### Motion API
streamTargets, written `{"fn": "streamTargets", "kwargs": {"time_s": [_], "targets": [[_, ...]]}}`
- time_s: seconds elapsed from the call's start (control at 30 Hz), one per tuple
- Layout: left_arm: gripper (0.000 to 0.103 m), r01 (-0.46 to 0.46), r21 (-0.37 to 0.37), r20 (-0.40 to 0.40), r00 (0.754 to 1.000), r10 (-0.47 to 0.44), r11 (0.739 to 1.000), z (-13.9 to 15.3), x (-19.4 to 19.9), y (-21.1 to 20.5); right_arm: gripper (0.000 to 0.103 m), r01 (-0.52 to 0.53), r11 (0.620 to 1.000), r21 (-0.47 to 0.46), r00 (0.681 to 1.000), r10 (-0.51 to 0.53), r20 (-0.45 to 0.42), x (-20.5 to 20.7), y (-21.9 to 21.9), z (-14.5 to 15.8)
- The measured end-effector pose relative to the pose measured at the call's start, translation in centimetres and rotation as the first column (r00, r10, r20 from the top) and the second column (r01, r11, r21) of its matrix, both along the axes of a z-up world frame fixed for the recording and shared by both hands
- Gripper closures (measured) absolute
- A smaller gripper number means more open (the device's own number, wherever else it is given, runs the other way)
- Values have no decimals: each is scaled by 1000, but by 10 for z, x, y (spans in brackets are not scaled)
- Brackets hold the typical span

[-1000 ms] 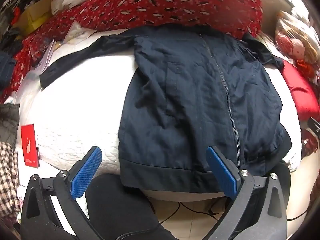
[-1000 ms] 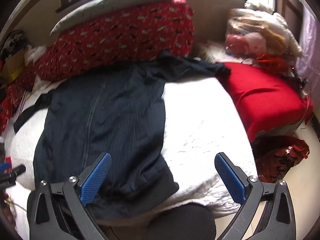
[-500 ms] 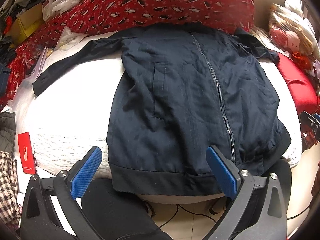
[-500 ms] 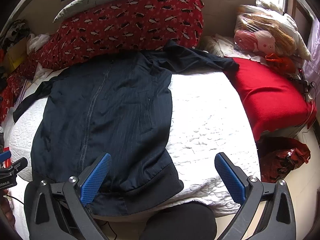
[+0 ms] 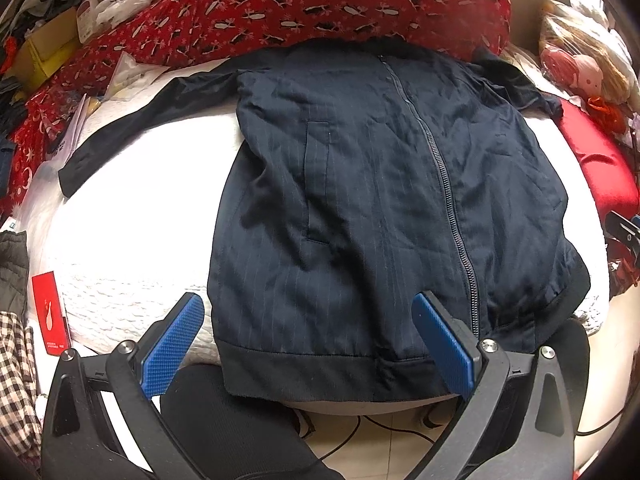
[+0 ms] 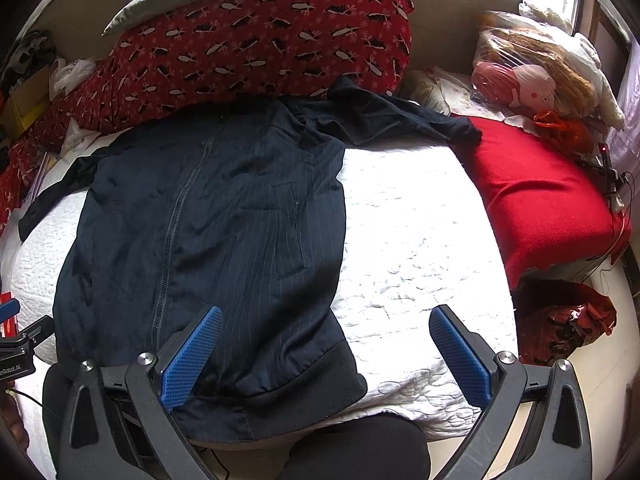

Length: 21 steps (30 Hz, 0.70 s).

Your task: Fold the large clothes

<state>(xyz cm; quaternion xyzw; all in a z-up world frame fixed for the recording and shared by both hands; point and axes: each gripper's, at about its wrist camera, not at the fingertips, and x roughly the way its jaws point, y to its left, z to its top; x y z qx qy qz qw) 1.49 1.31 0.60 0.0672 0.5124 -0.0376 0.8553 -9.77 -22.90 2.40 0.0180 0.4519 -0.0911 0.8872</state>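
A dark navy zip-up jacket (image 5: 380,208) lies front-up and spread flat on a white quilted bed (image 5: 132,216), zipper closed, hem toward me and hanging slightly over the near edge. Its left sleeve (image 5: 136,124) stretches out to the left; its right sleeve (image 6: 404,120) reaches toward a red cushion. My left gripper (image 5: 308,340) hovers open just above the hem, nothing between its blue pads. My right gripper (image 6: 324,356) is open too, over the jacket's right hem corner (image 6: 320,376) and the bare quilt (image 6: 408,248).
A large red patterned pillow (image 6: 256,44) lies across the back of the bed. A red cushion (image 6: 544,200) and bagged soft toys (image 6: 532,76) sit at the right. A red booklet (image 5: 50,312) and checked cloth (image 5: 16,380) lie at the left. Black-clad knees (image 6: 360,448) press the bed's near edge.
Both views have pulled back and lifted slightly; the jacket now lies flatter and smoother than a second ago. Both grippers stayed open and empty.
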Motion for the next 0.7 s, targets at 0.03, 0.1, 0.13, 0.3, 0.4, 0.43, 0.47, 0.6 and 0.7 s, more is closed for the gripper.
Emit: {"fn": "streamTargets", "kwargs": {"time_s": [0.03, 0.1, 0.13, 0.3, 0.4, 0.43, 0.47, 0.6, 0.7], "targets": [[0, 1, 0, -2, 1000, -1, 1000, 0, 1, 0, 0, -1, 1000, 1, 1000, 1, -1, 1, 0, 0], [0, 2, 0, -3, 1000, -2, 1000, 0, 2, 0, 0, 1, 1000, 2, 1000, -1, 0, 3, 1, 0], [0, 1, 0, -1, 1000, -1, 1000, 0, 1, 0, 0, 2, 1000, 2, 1000, -2, 0, 4, 1, 0], [0, 1, -4, 20, 1000, -1, 1000, 2, 0, -1, 0, -2, 1000, 9, 1000, 2, 3, 6, 2, 0], [0, 11, -5, 27, 1000, -11, 1000, 4, -2, -3, 0, -7, 1000, 10, 1000, 6, 11, 5, 2, 1], [0, 15, -3, 29, 999, -15, 1000, 4, -3, -3, 0, -8, 1000, 12, 1000, 7, 12, 4, 2, 0], [0, 17, -1, 31, 999, -17, 1000, 5, -3, -4, 0, -8, 1000, 13, 1000, 8, 11, 3, 2, 0], [0, 22, -7, 32, 999, -21, 1000, 6, -5, -4, 0, -7, 1000, 15, 1000, 7, 8, 0, 1, -1], [0, 24, -7, 30, 999, -24, 1000, 6, -7, -4, 0, -7, 1000, 15, 1000, 6, 12, -2, 1, 0]]}}
